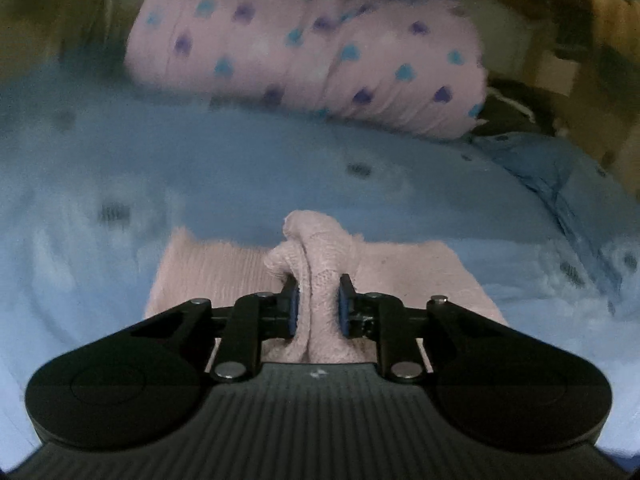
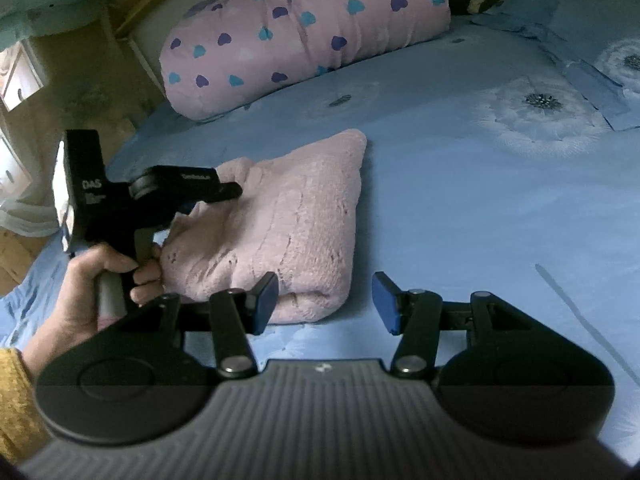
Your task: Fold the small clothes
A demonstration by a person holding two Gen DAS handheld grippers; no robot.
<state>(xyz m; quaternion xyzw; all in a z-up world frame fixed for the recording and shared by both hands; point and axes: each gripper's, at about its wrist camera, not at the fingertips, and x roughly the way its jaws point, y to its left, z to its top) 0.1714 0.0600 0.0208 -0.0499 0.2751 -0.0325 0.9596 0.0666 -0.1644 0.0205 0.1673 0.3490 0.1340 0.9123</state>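
Left gripper [image 1: 318, 306] pinches a fuzzy pink knitted garment [image 2: 288, 216] on a light-blue bedsheet printed with white dandelion heads [image 2: 460, 208]; right gripper [image 2: 325, 304] hangs empty.

In the left wrist view a bunched ridge of the pink knit stands between the 2 blue pads [image 1: 295, 308], both pressing on it, jaws narrow; the rest lies flat beneath. In the right wrist view the folded garment lies towards the sheet's left edge, and a hand [image 2: 92, 280] in a mustard-yellow sleeve [image 2: 16, 396] holds the left gripper at its left side. The right gripper's fingers stand about half apart over bare sheet; the left pad sits in front of the garment's near-right corner; whether it touches, I cannot tell. White lettering "DAS" shows on the left gripper's body; smaller print is unreadable. A pink roll of bedding with blue and purple hearts [image 2: 304, 36] lies along the far edge.
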